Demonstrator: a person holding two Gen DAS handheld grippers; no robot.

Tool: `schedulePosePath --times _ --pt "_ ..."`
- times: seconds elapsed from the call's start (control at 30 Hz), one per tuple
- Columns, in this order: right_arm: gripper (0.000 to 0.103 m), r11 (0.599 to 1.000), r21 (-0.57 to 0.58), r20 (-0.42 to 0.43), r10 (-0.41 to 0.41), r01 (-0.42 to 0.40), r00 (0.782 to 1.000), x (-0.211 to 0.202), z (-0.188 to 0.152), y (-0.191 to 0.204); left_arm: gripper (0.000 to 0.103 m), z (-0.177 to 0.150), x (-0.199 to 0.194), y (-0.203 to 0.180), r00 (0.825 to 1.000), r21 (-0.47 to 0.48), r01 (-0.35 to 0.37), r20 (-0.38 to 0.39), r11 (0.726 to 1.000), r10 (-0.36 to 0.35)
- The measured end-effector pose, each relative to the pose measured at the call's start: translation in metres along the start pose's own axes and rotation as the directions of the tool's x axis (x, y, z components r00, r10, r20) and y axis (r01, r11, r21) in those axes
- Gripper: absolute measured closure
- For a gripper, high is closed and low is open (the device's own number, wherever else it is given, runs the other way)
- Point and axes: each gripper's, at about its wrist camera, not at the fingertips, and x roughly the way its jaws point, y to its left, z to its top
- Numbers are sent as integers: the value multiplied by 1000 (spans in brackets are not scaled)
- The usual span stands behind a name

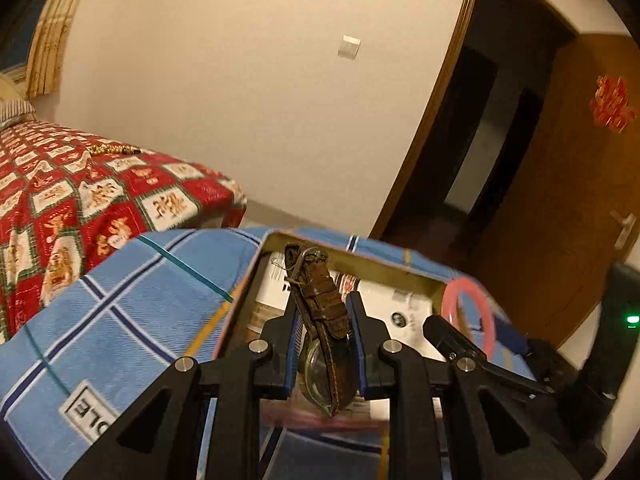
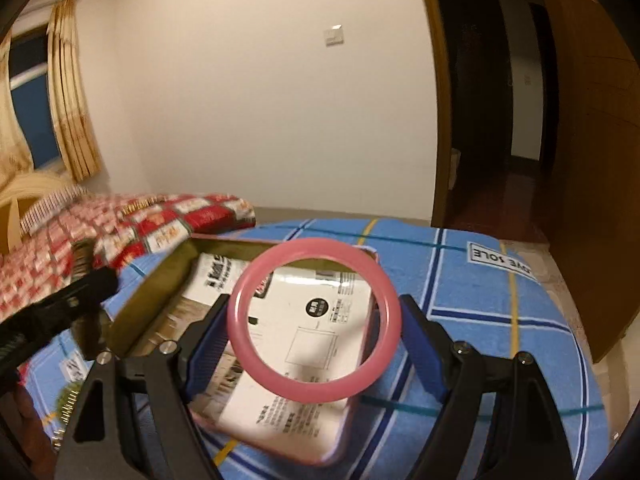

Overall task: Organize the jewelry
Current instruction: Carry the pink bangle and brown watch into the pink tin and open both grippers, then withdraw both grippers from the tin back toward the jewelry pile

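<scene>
On the left, the left gripper [image 1: 325, 344] is clamped narrow on a brown-strapped watch [image 1: 326, 320] above the open tin box [image 2: 160, 280] on the blue checked blanket [image 2: 500, 320], while on the right, the right gripper [image 2: 316, 328] grips wide a pink bangle [image 2: 314, 320] over the same box.

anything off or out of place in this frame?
One item is still stray: a gold beaded chain lies on the red patterned blanket, away from the box. Otherwise fine: the left gripper is shut on the brown-strap watch, the right gripper on the pink bangle, both over the box.
</scene>
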Motion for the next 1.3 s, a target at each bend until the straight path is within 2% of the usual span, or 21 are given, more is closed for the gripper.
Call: schedulePosePath --times 0.1,0.2,0.33,0.4,0.5,0.57,0.7,0.73,0.83,0.93,1.07,1.17,1.23,1.3 --pt "20 999 -37 -14 3 -3 1000 8 2 3 81 0 12 -5 996 31 -77 -32 997 78" --pt "20 998 -63 -32 -9 7 999 15 5 6 81 3 21 -6 986 68 -162 -39 985 165" --pt "19 997 -77 -57 -18 14 998 20 5 5 81 5 35 -14 955 152 -285 -46 947 294" --pt "19 996 -86 -69 -24 18 997 23 4 4 81 4 42 -16 940 194 -324 -46 926 338" --pt "19 998 -63 -90 0 -5 996 27 5 -1 80 3 45 -15 947 190 -301 -56 934 317" --pt "19 999 -31 -87 26 -29 996 25 5 -8 76 4 45 -17 947 197 -302 -53 933 318" --pt "19 998 7 -59 57 -56 997 19 8 -15 43 8 33 -20 949 194 -309 6 931 314" --pt "19 998 19 -47 66 -66 997 18 10 -14 40 10 25 -20 954 185 -298 27 936 298" --pt "15 995 63 22 73 -74 997 6 14 -21 38 13 0 -14 955 150 -294 85 944 284" --pt "10 995 89 68 29 -35 997 -1 16 -25 38 9 -24 2 937 94 -336 132 937 323" --pt "10 993 116 53 -12 6 999 3 15 -29 38 -1 -54 27 916 8 -375 159 927 369" --pt "10 994 105 54 -32 26 998 2 13 -27 38 -13 -71 40 890 -30 -422 177 906 420" --pt "10 995 78 58 -59 55 997 0 10 -22 38 -20 -74 46 883 -36 -438 167 898 438" --pt "10 996 60 73 -76 72 994 -4 9 -18 38 -28 -75 50 886 -42 -438 148 898 440"
